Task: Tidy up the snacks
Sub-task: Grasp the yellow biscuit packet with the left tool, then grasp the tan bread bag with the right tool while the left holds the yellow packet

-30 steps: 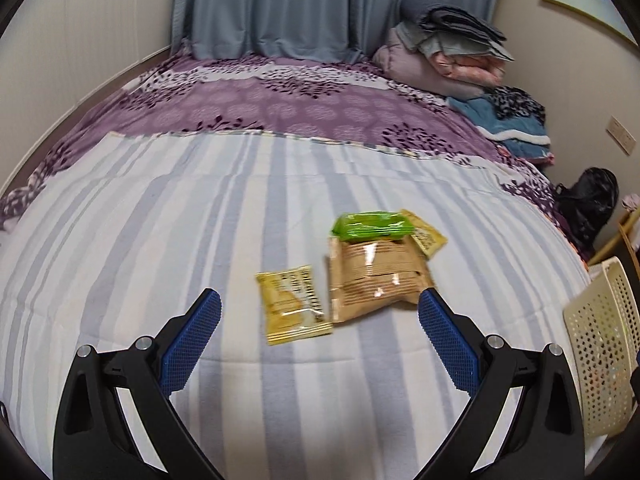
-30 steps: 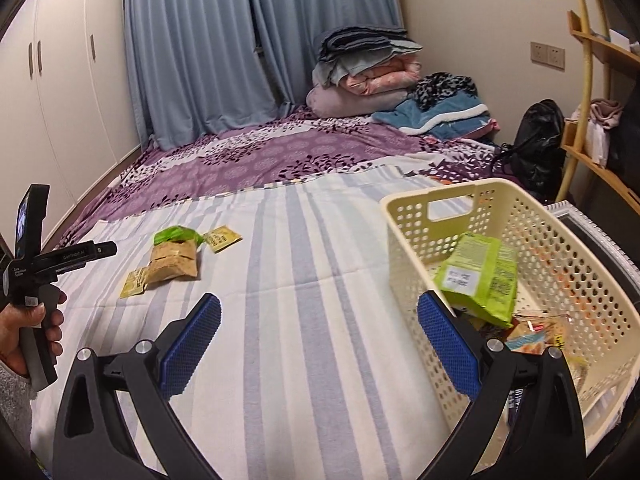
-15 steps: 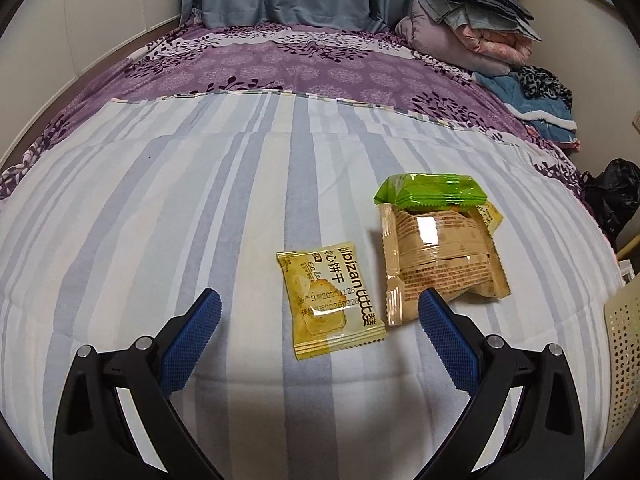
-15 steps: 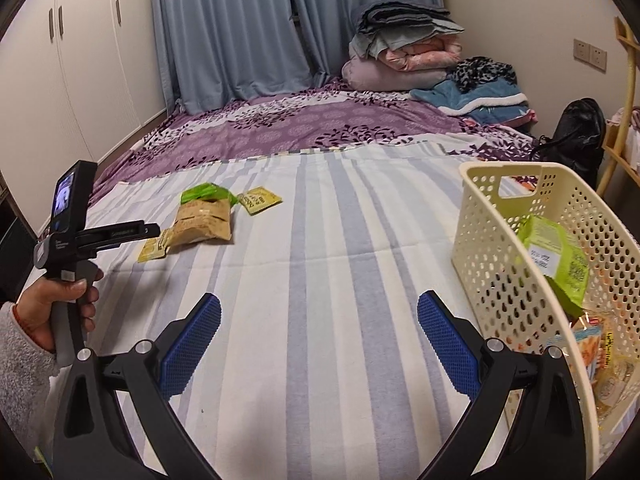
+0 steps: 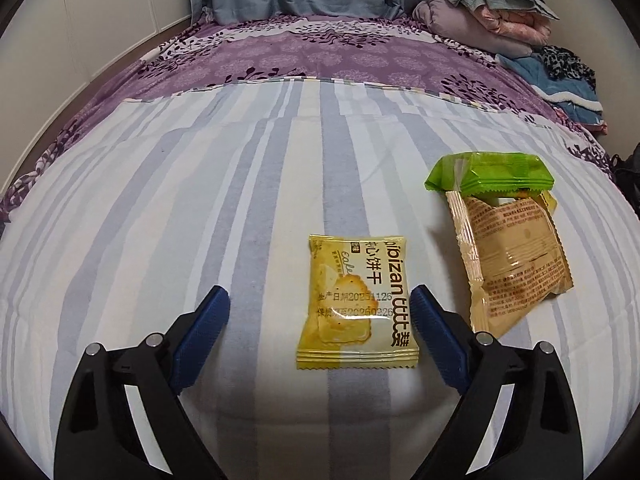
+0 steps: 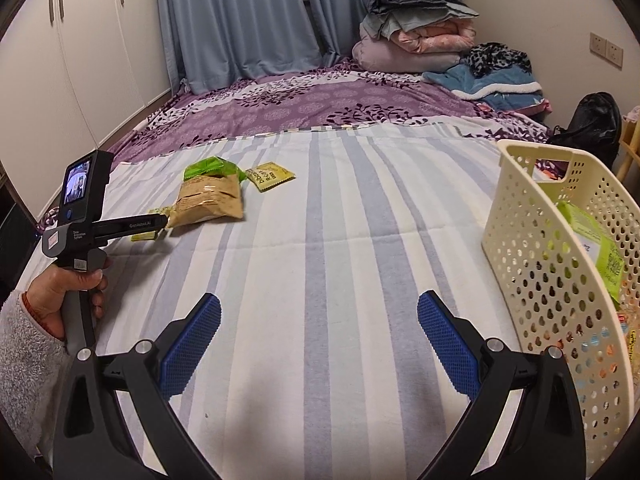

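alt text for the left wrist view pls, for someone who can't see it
The left gripper, jaws open and just closing, straddles a yellow biscuit packet lying flat on a striped bedsheet. To the right, a green packet overlaps the far end of a tan packet.

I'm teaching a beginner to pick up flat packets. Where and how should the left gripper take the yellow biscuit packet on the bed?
Come from above with the left gripper, whose jaws have just been closing around the yellow biscuit packet without touching it yet. Pinch across its long side edges: it lies flat on the bedsheet, clear of the brown packet.
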A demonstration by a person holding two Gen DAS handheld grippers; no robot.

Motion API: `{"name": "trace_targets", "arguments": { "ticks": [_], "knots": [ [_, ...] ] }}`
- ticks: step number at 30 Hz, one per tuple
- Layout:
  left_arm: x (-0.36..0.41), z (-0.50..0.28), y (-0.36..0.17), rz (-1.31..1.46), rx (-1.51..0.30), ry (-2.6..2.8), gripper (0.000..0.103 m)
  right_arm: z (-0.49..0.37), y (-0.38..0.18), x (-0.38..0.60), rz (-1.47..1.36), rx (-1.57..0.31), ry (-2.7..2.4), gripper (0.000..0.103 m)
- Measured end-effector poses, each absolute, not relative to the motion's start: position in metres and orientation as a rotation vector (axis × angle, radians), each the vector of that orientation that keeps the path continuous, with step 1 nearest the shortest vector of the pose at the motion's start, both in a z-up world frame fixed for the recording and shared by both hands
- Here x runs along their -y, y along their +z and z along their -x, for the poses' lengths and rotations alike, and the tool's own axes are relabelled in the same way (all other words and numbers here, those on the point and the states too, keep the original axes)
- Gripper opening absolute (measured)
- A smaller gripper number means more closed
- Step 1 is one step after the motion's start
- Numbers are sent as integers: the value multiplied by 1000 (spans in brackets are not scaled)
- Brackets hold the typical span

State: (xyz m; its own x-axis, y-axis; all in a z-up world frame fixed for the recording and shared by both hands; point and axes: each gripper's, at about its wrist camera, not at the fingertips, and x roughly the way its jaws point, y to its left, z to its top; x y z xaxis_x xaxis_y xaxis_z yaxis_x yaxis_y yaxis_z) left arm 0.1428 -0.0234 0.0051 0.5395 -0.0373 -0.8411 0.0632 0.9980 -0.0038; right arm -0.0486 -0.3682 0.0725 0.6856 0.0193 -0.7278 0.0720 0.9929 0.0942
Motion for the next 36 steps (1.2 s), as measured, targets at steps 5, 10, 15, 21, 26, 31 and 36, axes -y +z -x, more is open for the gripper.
{"name": "trace_targets", "arguments": {
  "ticks": [5,10,15,21,26,31,36],
  "knots": [
    [21,-144,8,-26,-982,-75,74,41,66,357,-100,-832,-10,98],
    [18,-144,10,-15,-965,-93,50,29,61,347,-76,-852,-9,98],
    [8,-142,11,61,-947,-133,48,10,56,332,-38,-862,-2,98],
    [-4,-140,16,113,-918,-159,48,-35,51,304,-8,-851,58,98],
    [-18,-139,24,163,-886,-158,48,-79,42,278,16,-847,112,98],
    [-30,-139,29,198,-869,-149,48,-114,33,256,30,-853,163,98],
    [-36,-139,29,212,-864,-140,48,-135,24,242,52,-871,193,98]
  ]
}}
